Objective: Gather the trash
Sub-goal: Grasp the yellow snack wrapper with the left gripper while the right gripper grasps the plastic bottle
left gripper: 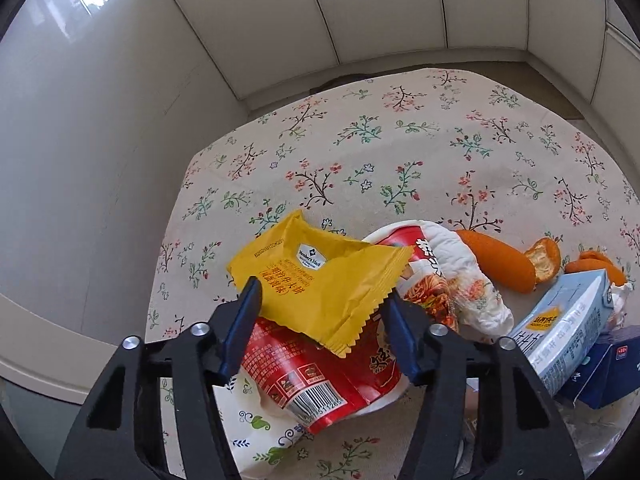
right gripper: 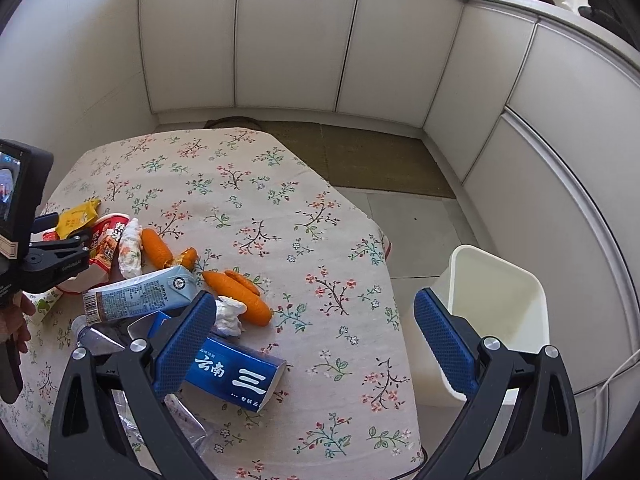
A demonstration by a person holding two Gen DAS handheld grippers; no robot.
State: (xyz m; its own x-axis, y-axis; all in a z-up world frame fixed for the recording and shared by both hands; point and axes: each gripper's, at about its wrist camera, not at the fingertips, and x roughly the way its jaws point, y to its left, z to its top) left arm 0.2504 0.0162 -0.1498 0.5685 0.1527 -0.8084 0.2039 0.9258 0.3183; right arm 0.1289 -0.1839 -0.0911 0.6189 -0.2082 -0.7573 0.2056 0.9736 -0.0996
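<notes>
Left gripper (left gripper: 320,300) clamps the yellow snack wrapper (left gripper: 320,280) above the red noodle cup (left gripper: 340,376). Right gripper (right gripper: 316,340) stands wide open, empty, over the floral tablecloth (right gripper: 320,240).

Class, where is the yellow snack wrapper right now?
In the left wrist view the yellow snack wrapper sits between the left gripper's blue pads, lying on the red noodle cup at the table's left side.

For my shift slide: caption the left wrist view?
Left gripper closes on yellow snack wrapper atop red noodle cup.

Left hand-held gripper (left gripper: 324,300) pads pinching yellow snack wrapper (left gripper: 320,280) above red noodle cup (left gripper: 340,376) on floral tablecloth (left gripper: 400,152).
</notes>
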